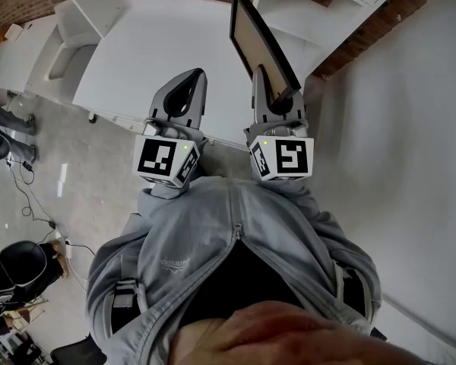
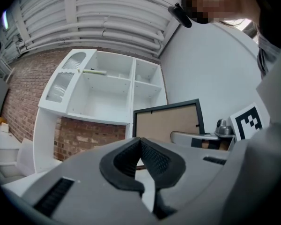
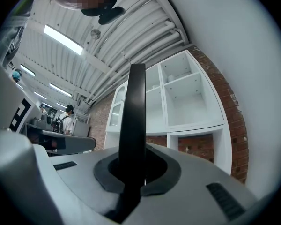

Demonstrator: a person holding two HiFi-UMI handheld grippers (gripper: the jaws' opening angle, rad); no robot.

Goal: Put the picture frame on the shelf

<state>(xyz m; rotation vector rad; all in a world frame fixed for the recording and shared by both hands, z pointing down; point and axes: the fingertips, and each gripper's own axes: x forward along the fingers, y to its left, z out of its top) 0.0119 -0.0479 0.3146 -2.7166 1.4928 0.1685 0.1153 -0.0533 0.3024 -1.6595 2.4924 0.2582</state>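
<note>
Right gripper [image 1: 268,88] has its jaws clenched on the bottom edge of the picture frame [image 1: 252,30], which stands upright and tilted, in the air ahead of the person's chest and not on the shelf [image 2: 107,86]. The frame's lower edge is buried in the jaws. Glass side not seen in any view: head view and left gripper view [image 2: 166,123] show only brown board backing with a thin black rim, and the right gripper view gets it edge-on as a dark vertical strip [image 3: 134,111]. Left gripper [image 1: 192,77] sits beside the right one, jaws pressed together with nothing between them, ribbed black rubber pads [image 2: 154,159] meeting at the tips. White boxy shelf with open square compartments stands against a red brick wall [image 2: 30,102]; its contents are hard to make out apart from a pale stick-like item in one upper compartment. Shelf [image 3: 187,97] is partly cut off by the frame in the right gripper view. Grey zip hoodie [image 1: 213,242] fills the lower part of the head view.
</note>
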